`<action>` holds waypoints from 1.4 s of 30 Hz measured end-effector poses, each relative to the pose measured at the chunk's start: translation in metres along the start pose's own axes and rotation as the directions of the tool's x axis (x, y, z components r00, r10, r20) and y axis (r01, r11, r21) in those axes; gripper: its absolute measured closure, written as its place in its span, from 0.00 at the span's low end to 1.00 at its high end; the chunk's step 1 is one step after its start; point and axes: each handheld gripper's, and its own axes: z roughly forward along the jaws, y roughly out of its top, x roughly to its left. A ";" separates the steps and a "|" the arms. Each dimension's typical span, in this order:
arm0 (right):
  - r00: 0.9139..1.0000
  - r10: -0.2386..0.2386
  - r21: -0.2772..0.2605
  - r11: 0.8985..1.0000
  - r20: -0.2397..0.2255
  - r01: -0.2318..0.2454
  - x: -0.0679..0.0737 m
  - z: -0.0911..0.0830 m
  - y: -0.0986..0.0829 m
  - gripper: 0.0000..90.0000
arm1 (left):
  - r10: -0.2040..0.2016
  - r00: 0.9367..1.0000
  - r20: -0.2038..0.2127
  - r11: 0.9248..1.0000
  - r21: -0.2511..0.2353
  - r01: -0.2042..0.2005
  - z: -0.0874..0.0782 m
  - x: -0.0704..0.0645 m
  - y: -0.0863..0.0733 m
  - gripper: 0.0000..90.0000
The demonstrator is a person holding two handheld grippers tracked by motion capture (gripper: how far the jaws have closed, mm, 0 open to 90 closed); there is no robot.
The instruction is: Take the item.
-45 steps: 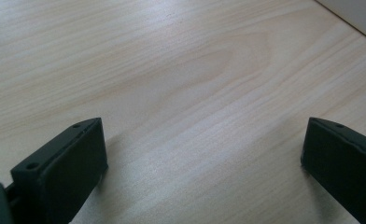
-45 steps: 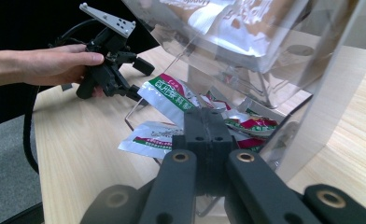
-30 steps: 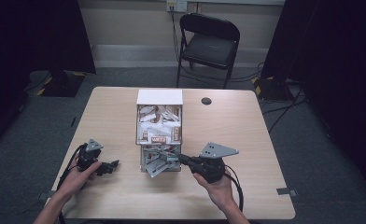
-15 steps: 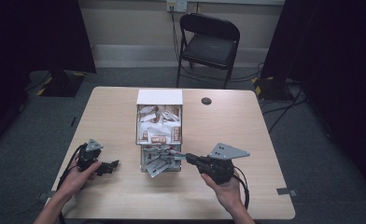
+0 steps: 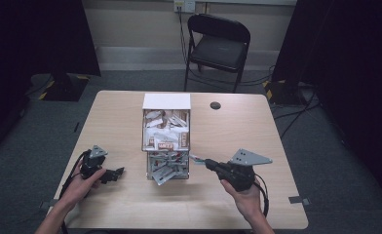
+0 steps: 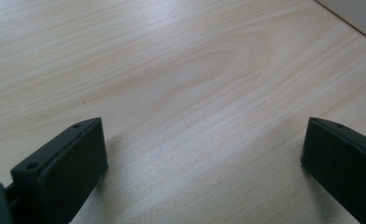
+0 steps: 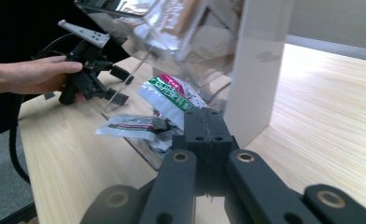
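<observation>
Jaws of the right gripper (image 7: 204, 122) are pressed together on the edge of a white packet (image 7: 169, 95) with red and green print, at the foot of the clear dispenser (image 5: 165, 141). In the high view that gripper (image 5: 199, 160) sits just right of the dispenser's lower tray, held by the right hand (image 5: 245, 195). A second packet (image 7: 134, 126) lies flat just beside the first. The left gripper (image 5: 117, 171) rests low over the table (image 6: 181, 74), its jaws spread wide with bare wood between them, well left of the dispenser, in the left hand (image 5: 82, 184). A chair (image 5: 218, 46) stands beyond the table.
</observation>
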 end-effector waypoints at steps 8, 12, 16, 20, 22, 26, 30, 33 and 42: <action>0.999 0.005 -0.003 1.000 0.036 -0.005 -0.013 -0.009 0.001 1.00 | 0.000 1.000 0.000 1.000 0.000 0.000 0.000 0.000 0.000 0.00; 0.999 0.013 0.001 1.000 0.051 -0.013 -0.023 -0.009 0.003 1.00 | 0.000 1.000 0.000 1.000 0.000 0.000 0.000 0.000 0.000 0.00; 0.998 0.021 0.003 1.000 0.065 -0.022 -0.032 -0.009 0.005 1.00 | 0.001 1.000 0.000 1.000 0.000 -0.001 0.000 0.000 0.000 0.00; 0.997 0.017 0.007 1.000 0.072 -0.017 -0.036 -0.009 0.008 1.00 | 0.000 1.000 0.000 1.000 0.000 0.000 0.000 0.000 0.000 0.00; 0.997 0.020 0.005 1.000 0.078 -0.020 -0.041 -0.005 0.012 1.00 | 0.000 1.000 0.000 1.000 0.000 0.000 0.000 0.000 0.000 0.00; 0.996 0.028 0.006 1.000 0.084 -0.029 -0.047 0.002 0.015 1.00 | 0.000 1.000 0.000 1.000 0.000 0.000 0.000 0.000 0.000 0.00; 0.995 0.036 0.014 0.999 0.089 -0.038 -0.054 0.011 0.016 1.00 | 0.000 1.000 0.000 1.000 0.000 0.000 0.000 0.000 0.000 0.00; 0.995 0.039 0.018 0.999 0.087 -0.041 -0.057 0.015 0.019 1.00 | 0.000 1.000 0.000 1.000 0.000 0.000 0.000 0.000 0.000 0.00; 0.994 0.047 0.052 0.997 0.100 -0.053 -0.073 0.034 0.028 1.00 | 0.000 1.000 0.000 1.000 0.000 0.000 0.000 0.000 0.000 0.00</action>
